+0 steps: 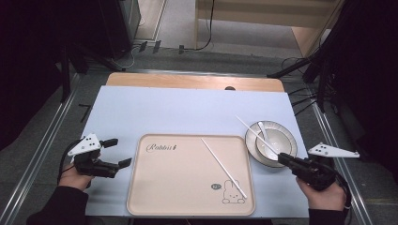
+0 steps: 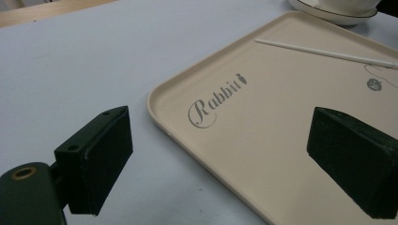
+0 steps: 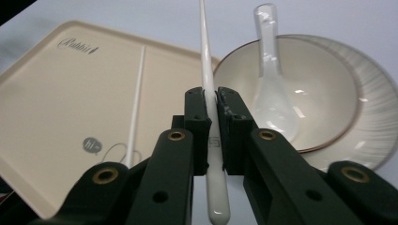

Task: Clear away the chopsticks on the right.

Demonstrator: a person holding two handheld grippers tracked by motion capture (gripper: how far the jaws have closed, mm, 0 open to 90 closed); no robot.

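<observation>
A beige tray (image 1: pixel 178 183) printed "Rabbit" lies at the table's front middle, with one white chopstick (image 1: pixel 224 161) lying diagonally on it. To its right a cream bowl (image 1: pixel 281 138) sits on a ribbed plate (image 1: pixel 252 152), and a white ceramic spoon (image 1: pixel 265 138) rests inside the bowl. My right gripper (image 1: pixel 284 159) is shut on the thick end of a second white chopstick (image 3: pixel 206 56), which points away over the bowl's left edge. My left gripper (image 1: pixel 119 152) is open just left of the tray, its jaws straddling the tray's near corner (image 2: pixel 159 112) with nothing between them.
A pale blue mat (image 1: pixel 187 110) covers the table, with a wooden strip (image 1: pixel 192 82) at the far edge. Dark stands and cables ring the table on the floor.
</observation>
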